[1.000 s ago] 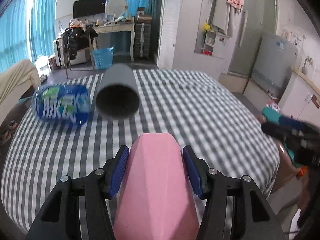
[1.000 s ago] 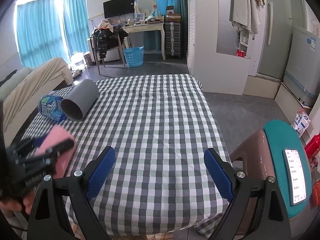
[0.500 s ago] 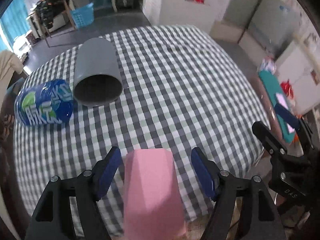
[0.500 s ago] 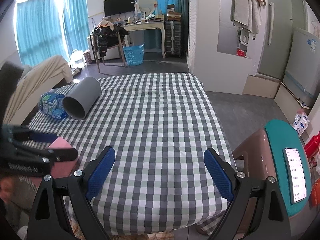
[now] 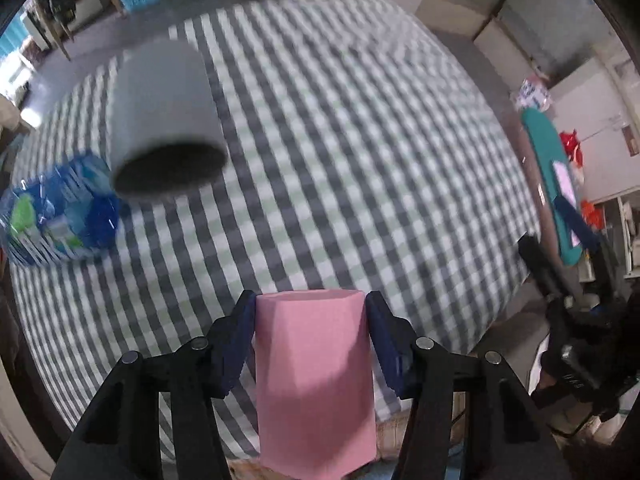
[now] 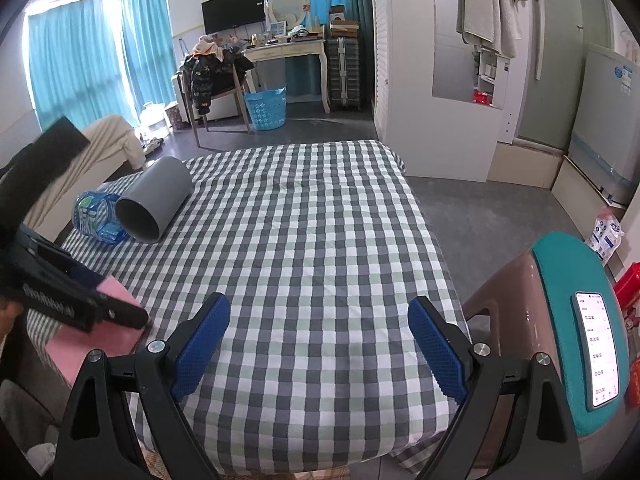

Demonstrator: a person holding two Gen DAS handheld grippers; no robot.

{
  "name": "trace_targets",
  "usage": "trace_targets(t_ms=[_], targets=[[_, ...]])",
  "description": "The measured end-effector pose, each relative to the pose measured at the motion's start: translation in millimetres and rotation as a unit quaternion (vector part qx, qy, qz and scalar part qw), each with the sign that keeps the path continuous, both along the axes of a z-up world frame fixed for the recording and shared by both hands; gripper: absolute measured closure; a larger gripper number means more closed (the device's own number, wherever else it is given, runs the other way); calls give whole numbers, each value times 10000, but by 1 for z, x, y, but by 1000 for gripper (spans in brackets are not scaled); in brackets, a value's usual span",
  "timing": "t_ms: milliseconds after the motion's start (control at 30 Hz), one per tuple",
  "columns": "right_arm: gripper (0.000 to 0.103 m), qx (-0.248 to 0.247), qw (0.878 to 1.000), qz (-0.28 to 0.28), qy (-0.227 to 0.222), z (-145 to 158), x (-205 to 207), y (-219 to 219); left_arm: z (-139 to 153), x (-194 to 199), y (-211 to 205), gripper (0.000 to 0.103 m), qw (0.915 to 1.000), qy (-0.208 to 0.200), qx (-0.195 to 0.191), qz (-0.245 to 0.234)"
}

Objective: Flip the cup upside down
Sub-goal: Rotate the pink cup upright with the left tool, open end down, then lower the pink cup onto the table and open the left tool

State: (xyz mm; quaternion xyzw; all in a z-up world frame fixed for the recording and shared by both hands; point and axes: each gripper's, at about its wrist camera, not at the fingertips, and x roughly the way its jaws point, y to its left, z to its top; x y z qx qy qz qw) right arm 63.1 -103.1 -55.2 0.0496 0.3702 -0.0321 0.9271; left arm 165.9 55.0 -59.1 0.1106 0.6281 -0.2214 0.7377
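Observation:
A pink faceted cup (image 5: 314,376) stands between the blue pads of my left gripper (image 5: 310,312), near the table's front edge. The jaws sit close on both sides of it, and a thin gap shows at each pad. The cup also shows in the right wrist view (image 6: 96,336) at the left, its closed end facing up, under my left gripper (image 6: 92,312). My right gripper (image 6: 320,340) is open and empty above the front edge of the checked tablecloth (image 6: 312,232).
A grey tube (image 5: 164,116) lies on its side at the far left of the table, with a blue bottle (image 5: 60,216) beside it. A teal and brown stool (image 6: 576,320) with a phone on it stands right of the table.
My left gripper has tilted down over the table, and the pink cup now stands more upright between its jaws. The jaws opened half a second ago and have closed in again. The right gripper has not moved.

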Motion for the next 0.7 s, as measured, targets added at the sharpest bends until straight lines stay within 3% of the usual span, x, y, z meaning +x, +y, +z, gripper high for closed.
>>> trace_targets(t_ms=[167,333,533,700], targets=[[12,22,10000,-41,36,-3,0,-3,35,-4,-3,47,9948,-873,-503,119],[12,9,10000,-57,37,-3,0,-4,56,-16,2,47,9790,-1902,-713,194],[12,-17,10000,-55,56,-4,-1,-3,38,-39,17,47,9660,-2357,-954,471],[12,-76,10000,-34,48,-2,-2,2,33,-56,18,47,9622,-2517,-916,496]])
